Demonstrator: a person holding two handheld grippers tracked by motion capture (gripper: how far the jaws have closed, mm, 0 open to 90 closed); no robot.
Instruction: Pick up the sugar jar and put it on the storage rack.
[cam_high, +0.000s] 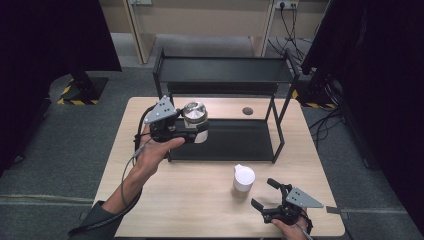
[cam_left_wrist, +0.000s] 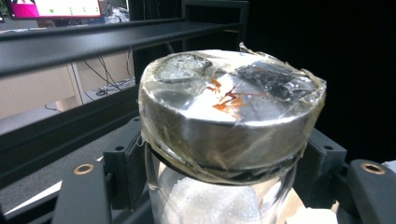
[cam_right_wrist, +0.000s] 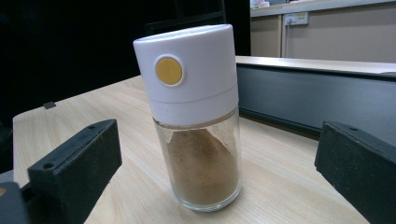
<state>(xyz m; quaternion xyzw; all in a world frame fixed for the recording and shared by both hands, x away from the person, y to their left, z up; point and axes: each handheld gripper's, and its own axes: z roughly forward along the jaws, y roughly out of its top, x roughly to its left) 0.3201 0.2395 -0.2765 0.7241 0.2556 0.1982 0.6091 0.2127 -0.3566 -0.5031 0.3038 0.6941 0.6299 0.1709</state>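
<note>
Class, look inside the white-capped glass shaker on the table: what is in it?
The shaker holds brown powder heaped in its glass lower half. The opaque white cap hides whatever is inside the top.

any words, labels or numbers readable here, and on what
None can be read.
Monitor behind the shelf rack: coloured panels, print too small and blurred.
Metal lid of the jar in the left gripper: orange marks under tape, not legible.
Spice shaker: a plain yellow dot, no text.

Left gripper clamping silver-lidded jar above rack, right gripper spread near white-capped shaker
</note>
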